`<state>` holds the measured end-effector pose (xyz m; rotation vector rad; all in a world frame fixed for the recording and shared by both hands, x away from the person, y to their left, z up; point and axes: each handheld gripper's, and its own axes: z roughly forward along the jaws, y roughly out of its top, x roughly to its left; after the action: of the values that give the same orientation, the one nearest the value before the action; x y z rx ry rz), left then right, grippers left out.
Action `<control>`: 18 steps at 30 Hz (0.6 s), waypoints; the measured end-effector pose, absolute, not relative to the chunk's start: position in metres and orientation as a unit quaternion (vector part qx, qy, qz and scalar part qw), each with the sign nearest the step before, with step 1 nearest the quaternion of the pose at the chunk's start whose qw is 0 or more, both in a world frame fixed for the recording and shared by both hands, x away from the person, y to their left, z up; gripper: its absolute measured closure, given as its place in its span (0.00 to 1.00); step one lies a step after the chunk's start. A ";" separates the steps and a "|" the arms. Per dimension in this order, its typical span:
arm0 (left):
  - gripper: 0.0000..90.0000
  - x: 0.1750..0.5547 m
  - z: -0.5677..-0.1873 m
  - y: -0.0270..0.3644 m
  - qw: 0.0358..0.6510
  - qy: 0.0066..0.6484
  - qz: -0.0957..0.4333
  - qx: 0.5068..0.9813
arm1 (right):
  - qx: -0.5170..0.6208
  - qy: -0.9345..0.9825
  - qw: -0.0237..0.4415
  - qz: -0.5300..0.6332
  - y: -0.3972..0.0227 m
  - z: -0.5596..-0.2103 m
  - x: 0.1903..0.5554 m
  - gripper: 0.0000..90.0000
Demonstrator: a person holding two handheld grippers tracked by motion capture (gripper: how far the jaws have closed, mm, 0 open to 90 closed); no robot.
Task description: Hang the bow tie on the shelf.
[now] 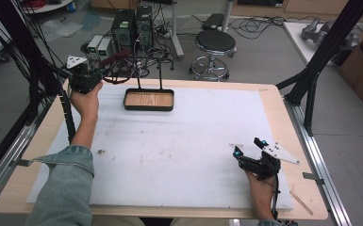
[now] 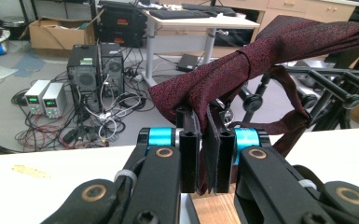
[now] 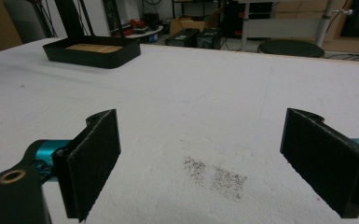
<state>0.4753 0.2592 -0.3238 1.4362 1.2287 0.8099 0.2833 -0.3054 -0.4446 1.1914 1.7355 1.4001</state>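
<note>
No legible text or labels

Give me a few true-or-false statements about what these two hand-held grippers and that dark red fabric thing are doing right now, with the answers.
1. The left gripper is shut on the dark red patterned bow tie. True.
2. The right gripper is clamped on a piece of cloth. False: its jaws stand wide apart over the white foam table cover, with nothing between them.
3. The black tray with a wooden base sits at the far side of the table, with thin black rods rising from it. True.
4. The bow tie lies flat inside the tray. False: it is held up in the air by the left gripper, near the black rack.
5. The round black stool stands on the table. False: it stands on the floor beyond it.
</note>
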 end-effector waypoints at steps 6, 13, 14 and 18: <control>0.94 0.479 -0.328 0.264 0.508 0.523 0.334 0.597 | 0.449 0.655 0.302 0.528 -0.305 -0.445 0.283 0.12; 0.94 0.482 -0.334 0.268 0.498 0.535 0.329 0.598 | 0.448 0.655 0.302 0.528 -0.305 -0.445 0.284 0.12; 0.94 0.482 -0.335 0.269 0.497 0.535 0.329 0.599 | 0.448 0.655 0.302 0.528 -0.305 -0.445 0.284 0.12; 0.94 0.482 -0.338 0.271 0.491 0.538 0.328 0.602 | 0.448 0.655 0.302 0.528 -0.305 -0.445 0.284 0.12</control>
<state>0.4822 0.2709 -0.3384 1.4606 1.3068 0.7965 0.2836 -0.3053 -0.4449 1.1874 1.7376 1.3988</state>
